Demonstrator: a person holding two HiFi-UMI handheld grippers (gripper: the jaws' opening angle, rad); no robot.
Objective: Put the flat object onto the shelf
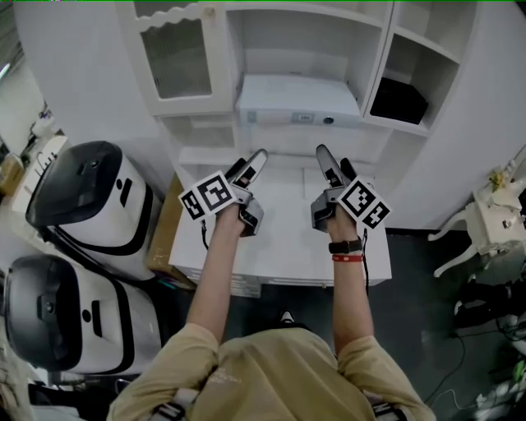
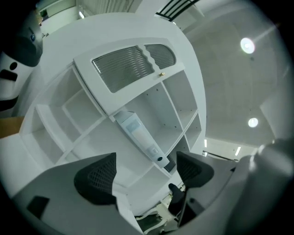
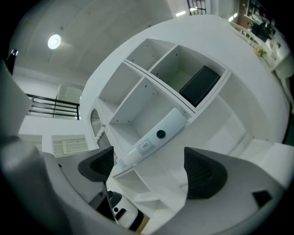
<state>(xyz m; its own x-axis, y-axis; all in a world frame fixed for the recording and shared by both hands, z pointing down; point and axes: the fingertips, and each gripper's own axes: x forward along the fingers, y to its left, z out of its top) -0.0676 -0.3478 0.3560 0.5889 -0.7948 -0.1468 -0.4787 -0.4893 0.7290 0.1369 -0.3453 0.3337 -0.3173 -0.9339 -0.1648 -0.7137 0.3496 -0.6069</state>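
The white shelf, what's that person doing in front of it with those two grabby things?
A person holds a gripper in each hand, up in front of the shelf. The left gripper and right gripper both have their tongs open and hold nothing. The flat box already lies in the shelf's middle compartment, apart from both grippers. So it looks put away.

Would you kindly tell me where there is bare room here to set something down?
The desk top between the left gripper and right gripper is bare, as is the top right cubby above the black box. The middle shelf is crowded by the flat white device.
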